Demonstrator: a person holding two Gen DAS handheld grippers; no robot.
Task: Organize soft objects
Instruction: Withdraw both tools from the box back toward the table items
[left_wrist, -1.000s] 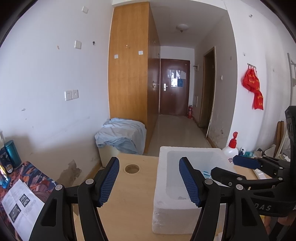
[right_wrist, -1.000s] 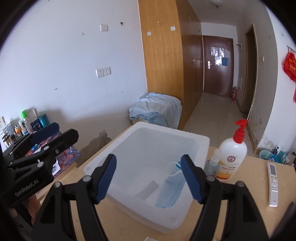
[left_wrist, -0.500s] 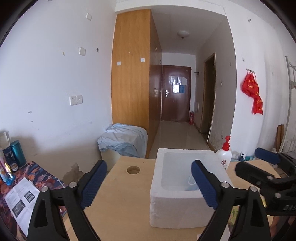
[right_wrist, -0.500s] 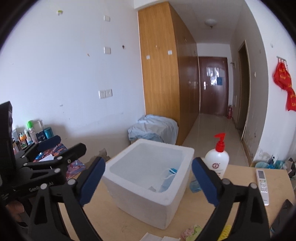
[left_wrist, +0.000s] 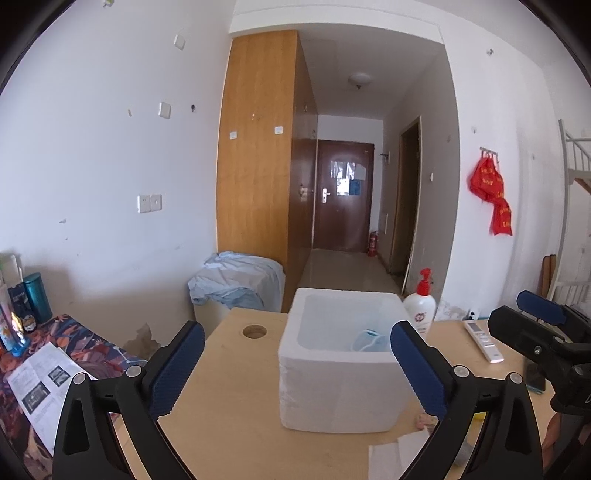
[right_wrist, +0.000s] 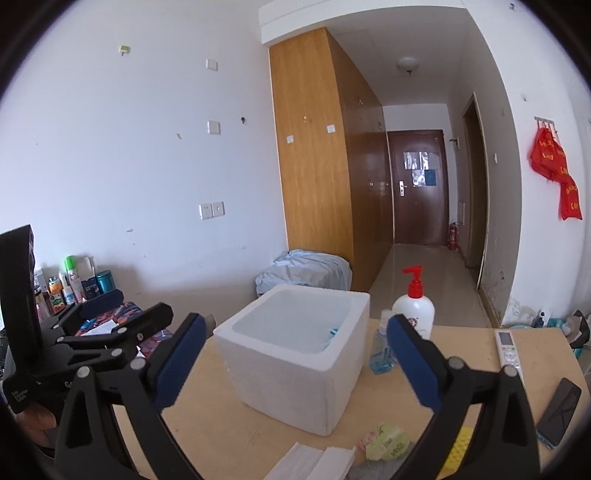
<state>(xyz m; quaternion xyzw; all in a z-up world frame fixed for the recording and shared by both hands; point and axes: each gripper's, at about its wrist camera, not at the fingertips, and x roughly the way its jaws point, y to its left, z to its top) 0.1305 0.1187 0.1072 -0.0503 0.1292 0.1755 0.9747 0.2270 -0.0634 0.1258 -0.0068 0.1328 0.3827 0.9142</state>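
- Your left gripper and right gripper both hang with jaws wide apart and nothing between them, held back from the foam box on the desk.
- One soft blue item lies inside the box against its right wall. More soft pieces wait at the desk's near edge: white tissues and a yellow-green wad.
- The phone and remote lie near those pieces, so a wide sweep on your right could knock them.
- The box looks light. I judge a finger catching its rim could push it into the pump bottle or the small blue bottle.
- The tissues are thin and flat, so your fingers may slide over them.
- The near desk edge is cut off and your own fingers cover it. You cannot tell what the wad is, or whether the box holds more.
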